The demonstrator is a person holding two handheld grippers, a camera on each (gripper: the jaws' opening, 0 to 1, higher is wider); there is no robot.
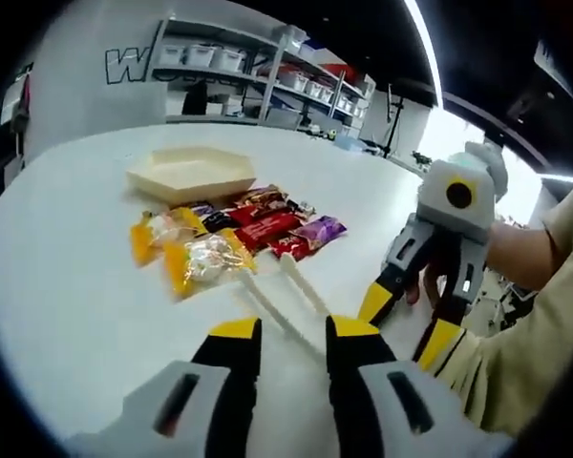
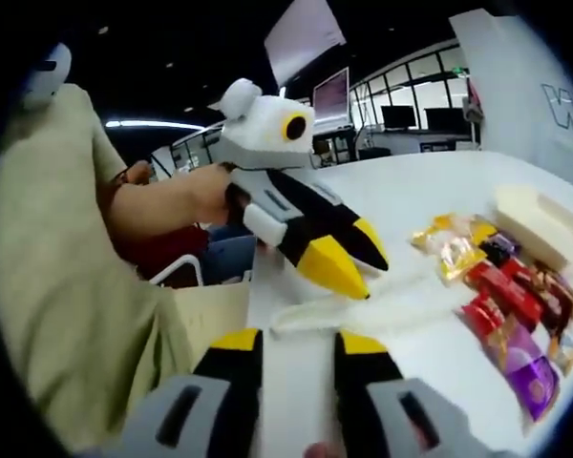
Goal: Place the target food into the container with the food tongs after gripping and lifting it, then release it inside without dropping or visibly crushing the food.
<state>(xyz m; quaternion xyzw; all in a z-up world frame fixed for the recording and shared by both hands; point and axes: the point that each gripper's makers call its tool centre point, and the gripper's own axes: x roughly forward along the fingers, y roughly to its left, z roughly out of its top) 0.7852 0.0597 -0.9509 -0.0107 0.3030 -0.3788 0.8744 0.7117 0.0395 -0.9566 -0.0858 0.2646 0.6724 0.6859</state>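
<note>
White food tongs (image 1: pixel 272 296) lie on the white table (image 1: pixel 67 286), their two arms pointing at a pile of wrapped snacks (image 1: pixel 239 234) in orange, red and purple. The tongs' joined end sits between the tips of my left gripper (image 1: pixel 294 329), whose jaws stand apart and do not press it. A beige hexagonal container (image 1: pixel 191 172) sits just beyond the pile. My right gripper (image 1: pixel 406 324) hovers open to the right. In the right gripper view, my right gripper (image 2: pixel 300 342) is open over bare table, the left gripper (image 2: pixel 372 277) hangs above the tongs (image 2: pixel 363 310), and snacks (image 2: pixel 501 281) and container (image 2: pixel 540 224) lie at the right.
A person's beige sleeve (image 1: pixel 544 315) and hand (image 2: pixel 172 205) are close by at the table's near side. Shelves with bins (image 1: pixel 258 67) stand behind the table. Bare table surface stretches left of the snacks.
</note>
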